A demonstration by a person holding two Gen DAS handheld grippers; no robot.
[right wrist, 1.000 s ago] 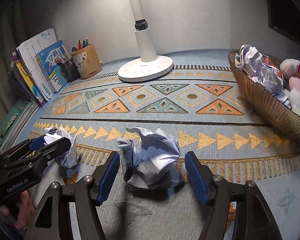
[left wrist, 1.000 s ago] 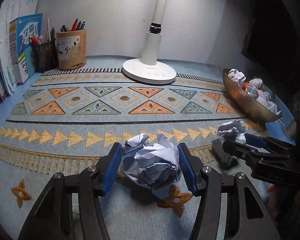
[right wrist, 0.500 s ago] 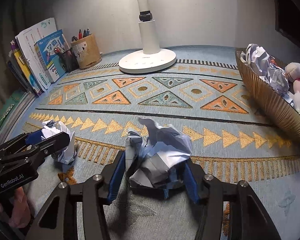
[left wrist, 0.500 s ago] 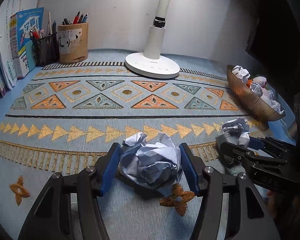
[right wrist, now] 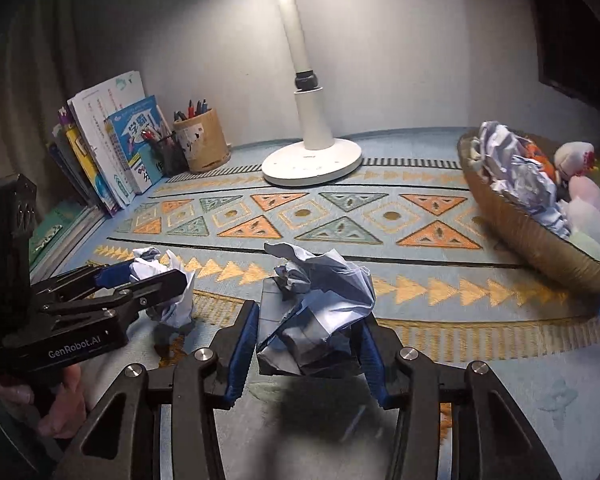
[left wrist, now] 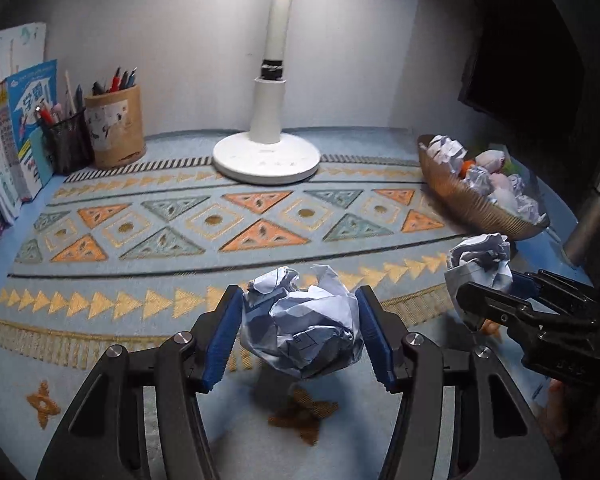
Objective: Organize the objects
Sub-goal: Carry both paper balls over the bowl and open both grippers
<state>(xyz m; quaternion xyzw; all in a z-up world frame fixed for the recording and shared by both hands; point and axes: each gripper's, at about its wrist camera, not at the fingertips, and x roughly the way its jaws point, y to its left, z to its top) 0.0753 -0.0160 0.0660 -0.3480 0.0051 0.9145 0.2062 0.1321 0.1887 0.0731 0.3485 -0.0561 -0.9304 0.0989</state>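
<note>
Dim scene under one white desk lamp (left wrist: 274, 80); dark vignetted corners, fisheye-bent edges.

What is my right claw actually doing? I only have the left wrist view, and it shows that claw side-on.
Observer: The right claw is shut on a crumpled white paper ball, with both blue pads pressing its sides.
Operator: How does that ball sit relative to the basket?
Observer: The woven brown basket is ahead and to the ball's right, and a stretch of patterned blue cloth with nothing on it lies between them.
</note>
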